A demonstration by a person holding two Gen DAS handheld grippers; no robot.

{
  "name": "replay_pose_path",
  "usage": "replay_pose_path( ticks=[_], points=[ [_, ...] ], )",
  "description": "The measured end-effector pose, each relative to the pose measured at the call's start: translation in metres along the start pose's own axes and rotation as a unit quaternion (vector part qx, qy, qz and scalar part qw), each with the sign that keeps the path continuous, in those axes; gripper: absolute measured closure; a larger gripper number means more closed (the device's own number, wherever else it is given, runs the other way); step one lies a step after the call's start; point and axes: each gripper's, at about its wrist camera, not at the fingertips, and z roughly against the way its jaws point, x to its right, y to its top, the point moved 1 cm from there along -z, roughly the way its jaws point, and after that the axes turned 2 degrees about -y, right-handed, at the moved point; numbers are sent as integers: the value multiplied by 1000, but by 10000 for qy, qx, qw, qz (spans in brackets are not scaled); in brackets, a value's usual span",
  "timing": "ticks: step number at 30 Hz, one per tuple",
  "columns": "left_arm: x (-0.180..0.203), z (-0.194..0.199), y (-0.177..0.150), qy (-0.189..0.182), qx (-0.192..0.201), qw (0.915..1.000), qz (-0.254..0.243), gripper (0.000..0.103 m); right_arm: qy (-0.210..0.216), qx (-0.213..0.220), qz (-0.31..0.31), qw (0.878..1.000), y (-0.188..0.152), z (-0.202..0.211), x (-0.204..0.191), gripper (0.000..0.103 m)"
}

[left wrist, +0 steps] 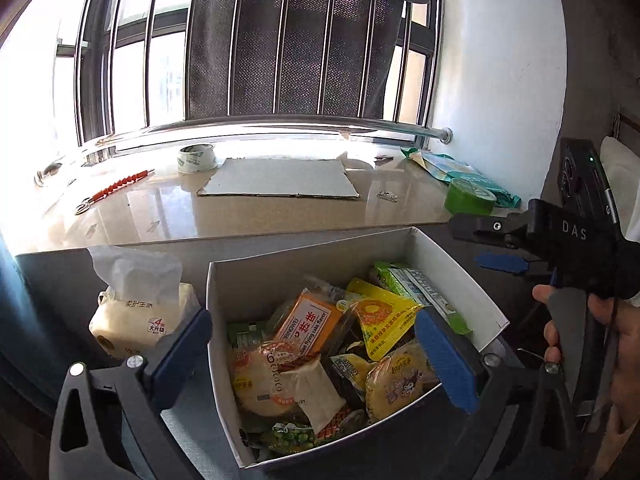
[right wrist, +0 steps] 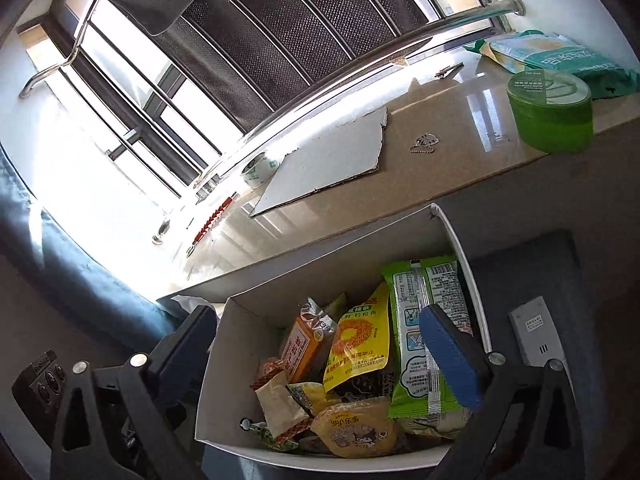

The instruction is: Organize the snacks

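Observation:
An open white cardboard box (left wrist: pixel 280 272) holds several snack packs: an orange cake pack (left wrist: pixel 308 320), a yellow bag (left wrist: pixel 382 320), a green-and-white wrapper (left wrist: pixel 416 284) and a round yellow chip pack (left wrist: pixel 396 380). My left gripper (left wrist: pixel 316 356) stands open over the box, one finger outside its left wall, the other above the snacks, gripping nothing. The right gripper (left wrist: pixel 486 246) hovers open beside the box's far right corner, a hand (left wrist: pixel 624 344) on its handle. In the right wrist view the right gripper (right wrist: pixel 320 352) is open above the same box (right wrist: pixel 240 344), over the yellow bag (right wrist: pixel 360 340).
A tissue pack (left wrist: pixel 136 312) sits left of the box. On the stone sill behind lie a cardboard sheet (left wrist: pixel 280 180), a tape roll (left wrist: pixel 196 158), a green tub (left wrist: pixel 470 196) and teal bags (left wrist: pixel 452 168). A grey remote (right wrist: pixel 536 336) lies right of the box.

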Motion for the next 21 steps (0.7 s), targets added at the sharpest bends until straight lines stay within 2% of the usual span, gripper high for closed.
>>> replay_pose_path(
  ticks=[2,6,8,9,11,14,16,18,21],
  points=[
    [6,9,-4,209,36,9998,-45,0,-200,78,204,9996,-5,8,-4,0],
    [15,46,-17,167,335,9993,75,0,-283,5,537,9982,-16,28,-14,0],
    [20,69,-27,172,506,9984,180,0,-657,-95,899,9937,-28,40,-24,0],
    [22,79,-33,227,547,9980,216,0,-904,-28,1099,9898,-35,48,-29,0],
    [27,100,-45,305,515,9975,364,0,-1045,294,1413,9840,-49,72,-38,0],
    [36,133,-70,222,434,9978,447,0,-999,555,1722,9784,-74,111,-50,0],
    [42,154,-87,303,393,9978,432,0,-925,495,1893,9763,-95,132,-58,0],
    [48,175,-107,471,372,9971,463,0,-581,469,2114,9746,-117,153,-63,0],
    [57,201,-138,622,216,9965,507,0,-166,487,2080,9768,-152,184,-67,0]
  ],
)
